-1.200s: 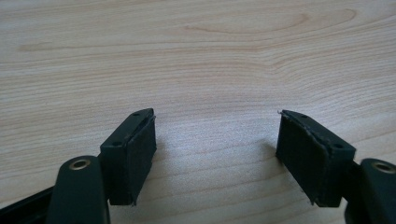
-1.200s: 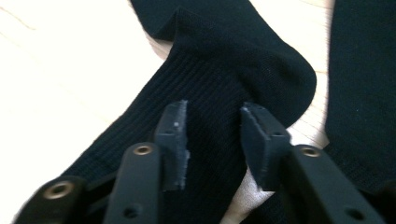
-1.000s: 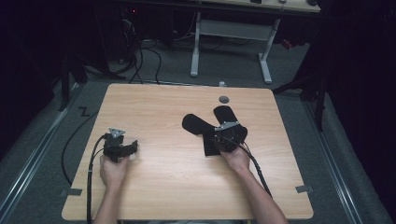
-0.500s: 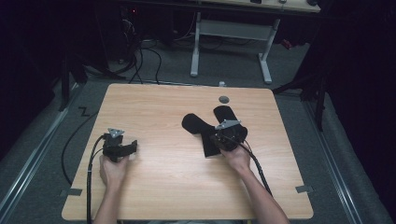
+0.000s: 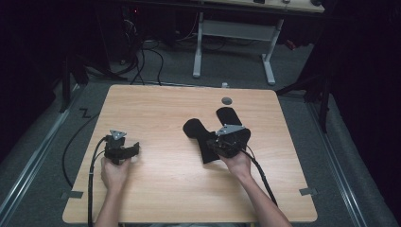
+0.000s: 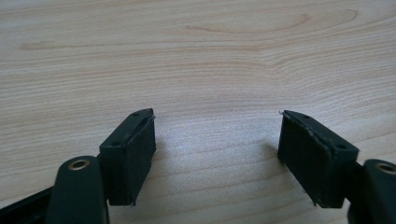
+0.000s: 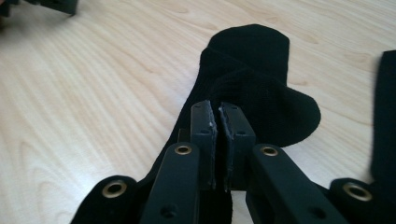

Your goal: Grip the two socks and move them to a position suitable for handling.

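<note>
Two black socks lie on the wooden table point(image 5: 156, 184). One sock point(image 5: 197, 133) point(image 7: 252, 70) is bent, its toe toward the table's middle. The other sock point(image 5: 228, 116) point(image 7: 385, 107) lies just behind it, partly under my right hand's tool. My right gripper point(image 5: 213, 144) point(image 7: 218, 109) hovers low over the bent sock's leg with its jaws shut; I see no fabric between the pads. My left gripper point(image 5: 135, 148) point(image 6: 217, 135) rests on bare wood at the left, open, with nothing between its fingers point(image 6: 133, 154). The left gripper point(image 7: 51, 4) also shows far off in the right gripper view.
A small grey disc point(image 5: 227, 100) is set in the tabletop near the far edge. Beyond the table stands a desk with white legs point(image 5: 198, 47), and cables point(image 5: 142, 61) run over the floor. Each gripper trails a black cable point(image 5: 94, 165) off the near edge.
My right gripper has edged slightly to the near left over the bent sock. The left gripper and both socks have stayed put.
</note>
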Demonstrator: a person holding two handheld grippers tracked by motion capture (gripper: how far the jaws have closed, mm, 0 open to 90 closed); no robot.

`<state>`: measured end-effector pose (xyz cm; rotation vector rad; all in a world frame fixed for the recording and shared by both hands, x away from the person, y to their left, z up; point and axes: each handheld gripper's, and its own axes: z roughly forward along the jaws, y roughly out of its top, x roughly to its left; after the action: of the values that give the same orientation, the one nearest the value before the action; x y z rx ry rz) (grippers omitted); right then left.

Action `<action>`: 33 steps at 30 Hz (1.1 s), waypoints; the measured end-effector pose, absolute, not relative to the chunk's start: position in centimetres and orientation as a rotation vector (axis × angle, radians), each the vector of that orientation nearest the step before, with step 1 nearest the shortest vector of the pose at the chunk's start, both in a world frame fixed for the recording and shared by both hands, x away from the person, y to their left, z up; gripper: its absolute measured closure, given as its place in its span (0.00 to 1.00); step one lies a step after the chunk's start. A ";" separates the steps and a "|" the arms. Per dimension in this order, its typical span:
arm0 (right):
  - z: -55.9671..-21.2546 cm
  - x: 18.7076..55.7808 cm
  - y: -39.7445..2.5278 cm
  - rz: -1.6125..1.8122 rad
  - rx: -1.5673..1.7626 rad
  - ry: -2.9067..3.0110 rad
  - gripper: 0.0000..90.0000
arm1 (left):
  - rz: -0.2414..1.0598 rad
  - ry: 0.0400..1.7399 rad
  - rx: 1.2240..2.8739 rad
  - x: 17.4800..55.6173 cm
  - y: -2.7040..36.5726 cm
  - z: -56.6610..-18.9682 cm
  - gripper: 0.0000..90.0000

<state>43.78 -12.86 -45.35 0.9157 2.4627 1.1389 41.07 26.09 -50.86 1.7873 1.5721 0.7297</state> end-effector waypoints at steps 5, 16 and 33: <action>-45.9 42.7 -12.5 1.137 0.912 2.489 0.94 | 0.729 1.566 1.792 41.0 26.0 -50.9 0.31; -47.6 40.2 -11.7 1.124 0.905 2.532 0.93 | 0.728 1.552 1.805 41.0 25.9 -50.9 0.31; -49.3 39.5 -10.2 1.102 0.877 2.577 0.85 | 0.724 1.552 1.803 41.0 26.0 -50.9 0.32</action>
<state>39.50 -10.24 -49.33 0.8772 2.5771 1.1015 41.03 25.98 -50.87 1.8026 1.5521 0.7235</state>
